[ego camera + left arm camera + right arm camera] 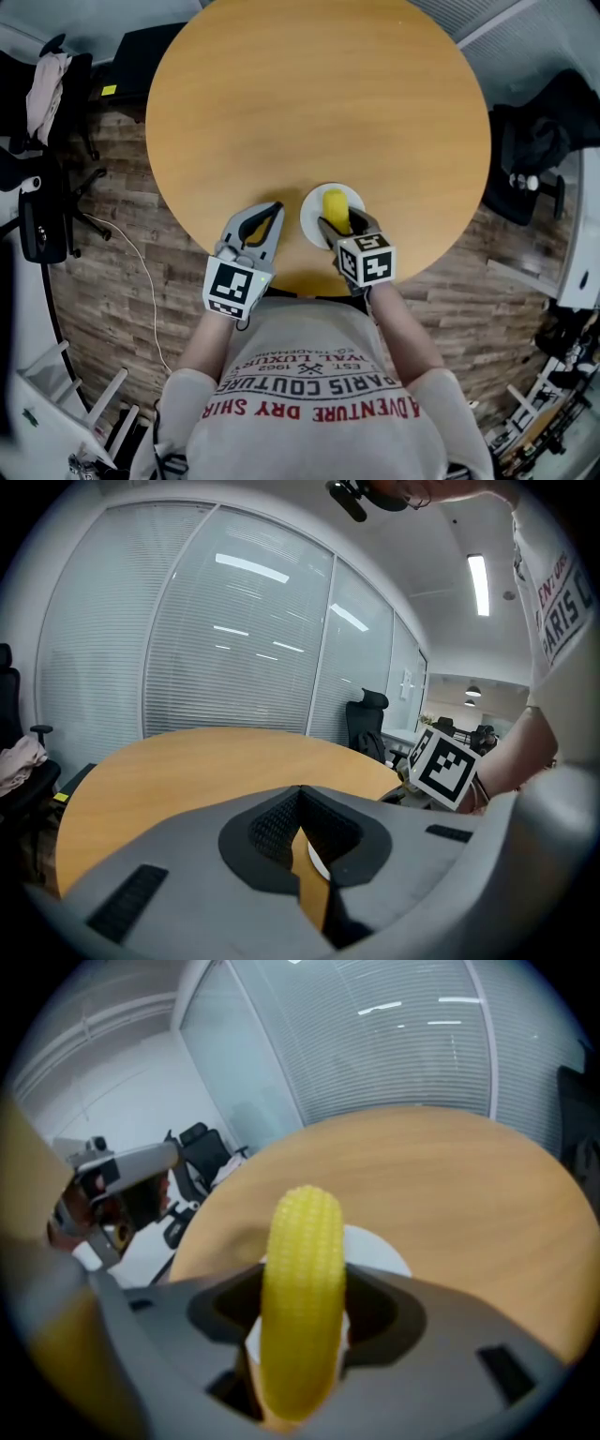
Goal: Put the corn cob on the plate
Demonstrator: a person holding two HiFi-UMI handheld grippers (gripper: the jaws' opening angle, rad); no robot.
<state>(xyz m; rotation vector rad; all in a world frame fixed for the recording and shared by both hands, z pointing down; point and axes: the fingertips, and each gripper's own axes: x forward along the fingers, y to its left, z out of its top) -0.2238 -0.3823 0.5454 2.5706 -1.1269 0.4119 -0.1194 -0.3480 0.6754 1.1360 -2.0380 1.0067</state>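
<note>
A yellow corn cob (pixel 335 208) sits between the jaws of my right gripper (pixel 342 224), which is shut on it. The cob hangs just over a small white plate (pixel 315 208) near the front edge of the round wooden table (pixel 319 103); I cannot tell whether it touches the plate. In the right gripper view the corn cob (pixel 302 1288) stands lengthwise in the right gripper (pixel 302 1340), with the plate (pixel 382 1252) behind it. My left gripper (pixel 275 208) rests left of the plate, shut and empty. The left gripper (pixel 300 794) shows its tips meeting, a sliver of plate (pixel 317 861) below.
Black office chairs stand around the table, one at the left (pixel 42 220) and one at the right (pixel 536 141). A glass wall with blinds (pixel 225 639) lies beyond the table's far side. The person's torso is close against the near table edge (pixel 309 286).
</note>
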